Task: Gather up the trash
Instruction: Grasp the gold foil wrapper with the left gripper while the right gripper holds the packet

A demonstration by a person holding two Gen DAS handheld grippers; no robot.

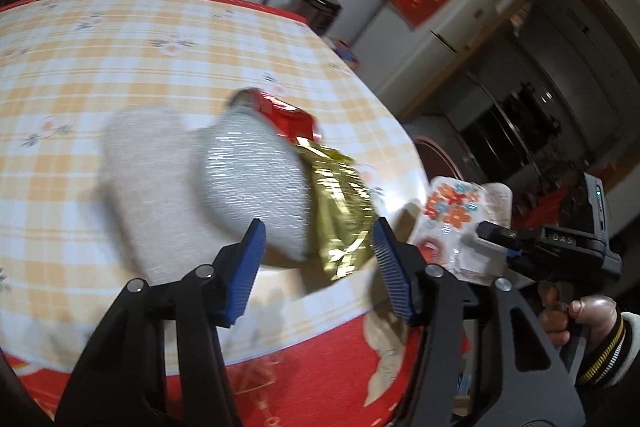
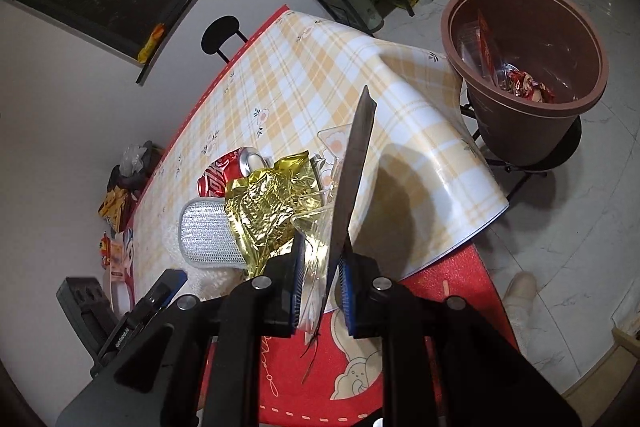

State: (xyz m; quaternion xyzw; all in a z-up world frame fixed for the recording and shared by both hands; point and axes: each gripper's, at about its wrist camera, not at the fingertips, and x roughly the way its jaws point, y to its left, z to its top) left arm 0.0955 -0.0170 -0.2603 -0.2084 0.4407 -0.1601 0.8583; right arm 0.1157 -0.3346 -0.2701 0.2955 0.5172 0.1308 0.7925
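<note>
The right gripper (image 2: 318, 283) pinched a clear plastic package (image 2: 352, 163) above the desk (image 2: 420, 155); the left gripper (image 1: 318, 259) gaped empty; thin plastic might slip before the bin (image 2: 524, 95).

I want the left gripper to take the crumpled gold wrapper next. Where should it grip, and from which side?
Grip the gold wrapper at its free near edge, coming from the table's front edge. That crinkled end sticks out toward the open left gripper, while the silver mesh pad and red soda can crowd its other sides.
</note>
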